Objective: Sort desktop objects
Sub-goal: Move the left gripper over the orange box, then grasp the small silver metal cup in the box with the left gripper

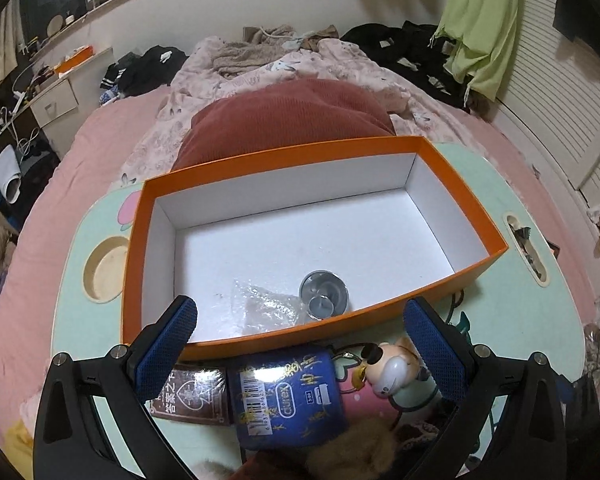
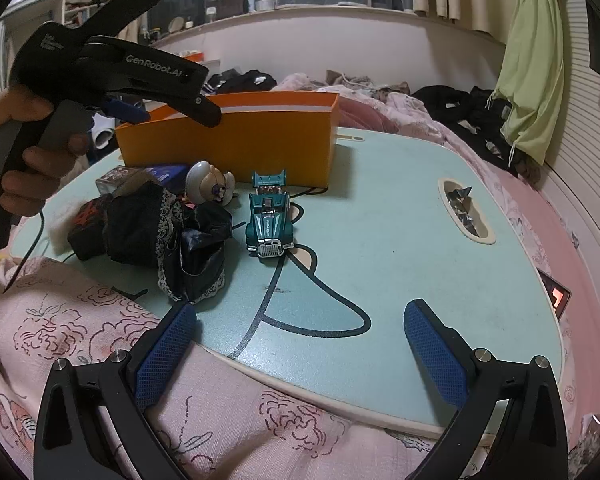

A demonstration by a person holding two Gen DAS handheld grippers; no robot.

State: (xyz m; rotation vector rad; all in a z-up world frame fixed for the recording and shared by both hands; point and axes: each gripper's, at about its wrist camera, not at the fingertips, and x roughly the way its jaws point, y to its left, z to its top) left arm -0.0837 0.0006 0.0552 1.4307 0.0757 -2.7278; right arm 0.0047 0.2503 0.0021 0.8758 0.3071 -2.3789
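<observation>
The sorting was barely begun, by my reading. In the left view, the orange box [image 1: 340, 148] held only a plastic bag [image 1: 266, 306] and a steel cup [image 1: 324, 293] at 6 o'clock. The left tool [image 1: 300, 330] gaped empty. Brown pack [image 1: 192, 396], blue box [image 1: 288, 394], figurine [image 2: 209, 187], cloth bundle [image 2: 172, 236] and toy car [image 2: 269, 220] waited on the desk [image 2: 400, 248], 12 o'clock from the right tool [image 2: 300, 340], also open.
</observation>
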